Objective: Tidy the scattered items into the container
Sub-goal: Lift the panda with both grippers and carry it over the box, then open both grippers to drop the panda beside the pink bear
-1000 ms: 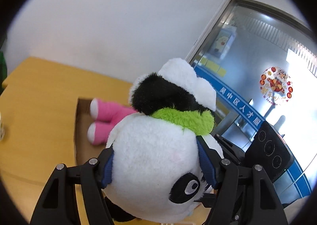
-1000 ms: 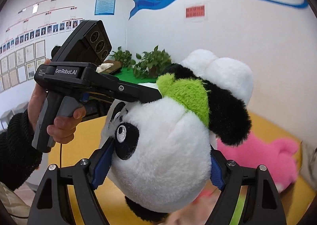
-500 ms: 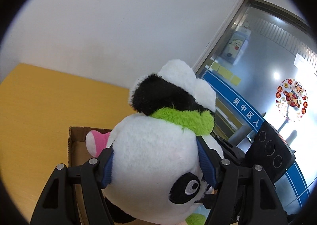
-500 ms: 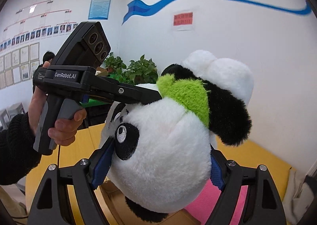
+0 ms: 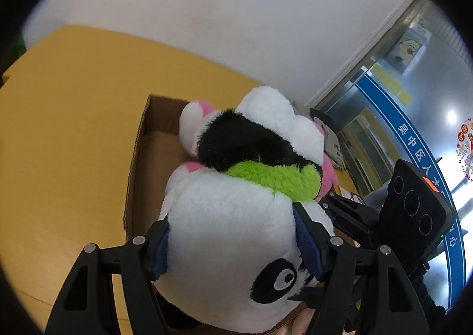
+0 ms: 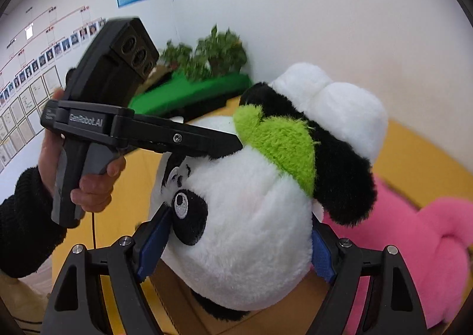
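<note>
Panda plush, frame centre, over the cardboard box: soft, light, compressible. I hold its head from both sides, left gripper and right gripper each spread wide, pads pressed into fur. Pink plush lower right.

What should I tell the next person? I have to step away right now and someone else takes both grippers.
Left gripper and right gripper are both clamped on the head of the panda plush, carried together.
The panda hangs over the open cardboard box on the yellow table.
Done: the pink plush already lies in the box.
Left: lower the panda in beside it, open both grippers, pull back.
</note>
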`<state>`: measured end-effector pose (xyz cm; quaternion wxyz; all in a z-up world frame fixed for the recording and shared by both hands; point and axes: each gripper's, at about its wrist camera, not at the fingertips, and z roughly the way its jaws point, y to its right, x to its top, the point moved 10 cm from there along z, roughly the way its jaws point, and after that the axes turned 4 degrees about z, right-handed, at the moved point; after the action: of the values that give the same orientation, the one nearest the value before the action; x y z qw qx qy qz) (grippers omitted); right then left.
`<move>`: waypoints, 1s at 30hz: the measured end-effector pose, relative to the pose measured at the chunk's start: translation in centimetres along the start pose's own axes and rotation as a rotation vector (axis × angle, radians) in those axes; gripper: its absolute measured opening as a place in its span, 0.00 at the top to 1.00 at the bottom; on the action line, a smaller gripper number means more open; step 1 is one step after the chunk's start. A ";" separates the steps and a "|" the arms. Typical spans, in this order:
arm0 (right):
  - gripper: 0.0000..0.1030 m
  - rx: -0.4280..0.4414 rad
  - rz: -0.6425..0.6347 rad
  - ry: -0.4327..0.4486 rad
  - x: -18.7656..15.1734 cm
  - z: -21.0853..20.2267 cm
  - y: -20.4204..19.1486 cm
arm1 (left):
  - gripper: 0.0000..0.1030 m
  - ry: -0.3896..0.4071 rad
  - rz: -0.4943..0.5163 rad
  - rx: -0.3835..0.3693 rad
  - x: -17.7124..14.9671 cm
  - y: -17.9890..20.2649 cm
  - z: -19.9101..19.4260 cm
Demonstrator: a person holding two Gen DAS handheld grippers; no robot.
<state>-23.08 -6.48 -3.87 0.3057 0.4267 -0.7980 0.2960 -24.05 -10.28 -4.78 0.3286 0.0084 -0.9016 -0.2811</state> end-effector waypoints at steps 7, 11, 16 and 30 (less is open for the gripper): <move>0.16 0.082 0.066 -0.162 -4.9 4.5 -1.7 | 0.32 -0.068 -0.096 0.048 -5.1 -3.1 1.0; 0.16 0.072 0.065 -0.194 -5.5 5.2 -2.2 | 0.32 -0.044 -0.124 0.040 -5.2 -4.0 0.8; 0.14 0.072 0.115 -0.213 -4.8 5.9 -1.5 | 0.28 -0.029 -0.083 0.108 -4.9 -4.6 1.4; 0.00 -0.241 0.157 0.172 -1.2 -6.5 1.0 | 0.19 0.170 0.102 0.287 -4.4 0.4 -8.2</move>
<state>-21.89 -0.62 -0.81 0.3976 0.2963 -0.8296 0.2566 -15.59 -13.15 -2.04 0.4129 0.0330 -0.9007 -0.1308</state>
